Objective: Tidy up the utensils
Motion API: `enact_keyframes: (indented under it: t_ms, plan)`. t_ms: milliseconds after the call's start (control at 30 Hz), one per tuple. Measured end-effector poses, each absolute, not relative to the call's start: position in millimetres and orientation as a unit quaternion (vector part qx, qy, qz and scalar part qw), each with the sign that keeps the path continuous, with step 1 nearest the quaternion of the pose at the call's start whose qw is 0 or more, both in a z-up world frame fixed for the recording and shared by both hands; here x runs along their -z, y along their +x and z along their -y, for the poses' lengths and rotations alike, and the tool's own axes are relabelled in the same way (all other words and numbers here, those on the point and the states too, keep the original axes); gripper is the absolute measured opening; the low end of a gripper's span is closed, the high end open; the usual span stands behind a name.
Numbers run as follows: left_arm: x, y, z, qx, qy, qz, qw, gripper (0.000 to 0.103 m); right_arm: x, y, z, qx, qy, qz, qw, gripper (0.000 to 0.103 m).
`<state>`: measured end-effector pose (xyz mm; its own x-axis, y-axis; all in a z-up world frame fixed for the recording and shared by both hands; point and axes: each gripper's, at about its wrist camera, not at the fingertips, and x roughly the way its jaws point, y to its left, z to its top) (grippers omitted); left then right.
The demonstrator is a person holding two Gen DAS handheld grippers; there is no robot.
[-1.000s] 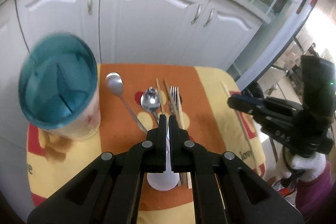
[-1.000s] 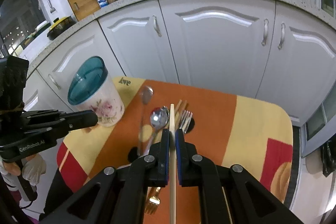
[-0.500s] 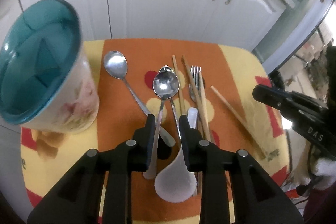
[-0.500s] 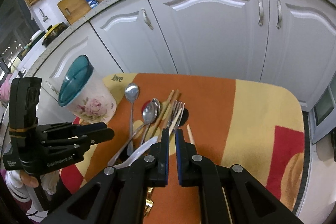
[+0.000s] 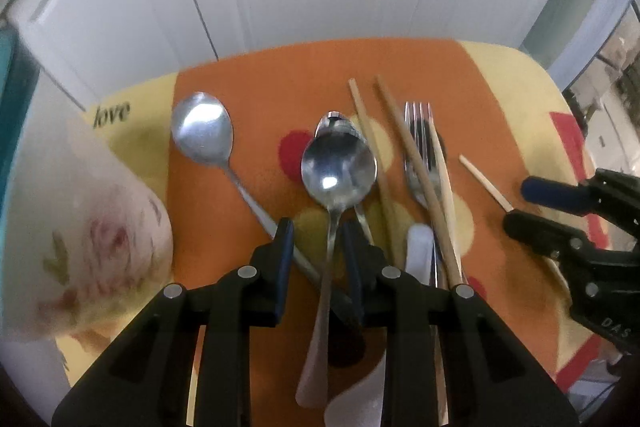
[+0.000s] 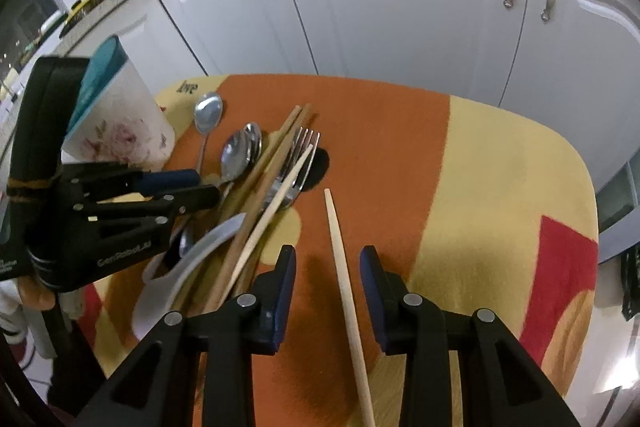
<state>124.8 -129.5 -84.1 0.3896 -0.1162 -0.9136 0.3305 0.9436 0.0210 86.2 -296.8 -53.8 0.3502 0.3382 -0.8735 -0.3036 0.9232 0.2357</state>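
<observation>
My left gripper [image 5: 316, 239] is open, low over the cloth, with the handle of a steel spoon [image 5: 338, 167] between its fingers. A second steel spoon [image 5: 202, 133], wooden chopsticks [image 5: 416, 163], a fork [image 5: 418, 131] and a white plastic spoon [image 5: 418, 251] lie around it. My right gripper [image 6: 327, 261] is open, its fingers on either side of a lone pale chopstick [image 6: 344, 283] lying on the cloth. The left gripper also shows in the right wrist view [image 6: 188, 189] over the pile of utensils [image 6: 260, 179].
A floral utensil holder with a teal rim [image 6: 116, 115] stands at the table's left edge; it also shows in the left wrist view [image 5: 80, 227]. The orange and yellow tablecloth [image 6: 500, 187] covers a small table. White cabinets [image 6: 400, 7] stand behind.
Both grippers have opened and dropped lower. The right let go of the pale chopstick, which now lies on the cloth. The left moved forward over the steel spoon's handle.
</observation>
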Motion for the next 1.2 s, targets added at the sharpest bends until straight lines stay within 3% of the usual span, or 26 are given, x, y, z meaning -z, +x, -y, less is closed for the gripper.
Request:
enact_keyframes:
  t_ms: [33, 133, 200, 600, 900, 1200]
  plan:
    - [85, 126, 132, 0.136, 0.106, -0.536, 0.826, 0.023, 55, 88, 295, -0.195, 0.012, -0.537, 0.821, 0.032]
    - [86, 128, 135, 0.154, 0.102, -0.54, 0.821, 0.007, 63, 93, 290, -0.194, -0.003, -0.539, 0.82, 0.022]
    - [85, 127, 136, 0.16, 0.105, -0.538, 0.821, 0.005, 66, 95, 286, -0.186, -0.021, -0.528, 0.829, 0.006]
    - [36, 86, 96, 0.205, 0.003, -0.501, 0.841, 0.003, 13, 75, 318, -0.201, 0.076, -0.481, 0.85, 0.005]
    - [-8, 60, 81, 0.221, -0.037, -0.447, 0.866, 0.0, -32, 54, 304, -0.22, 0.082, -0.441, 0.866, 0.005]
    - [0, 49, 79, 0.218, -0.04, -0.46, 0.86, 0.0, -44, 43, 297, -0.218, 0.069, -0.435, 0.871, 0.005]
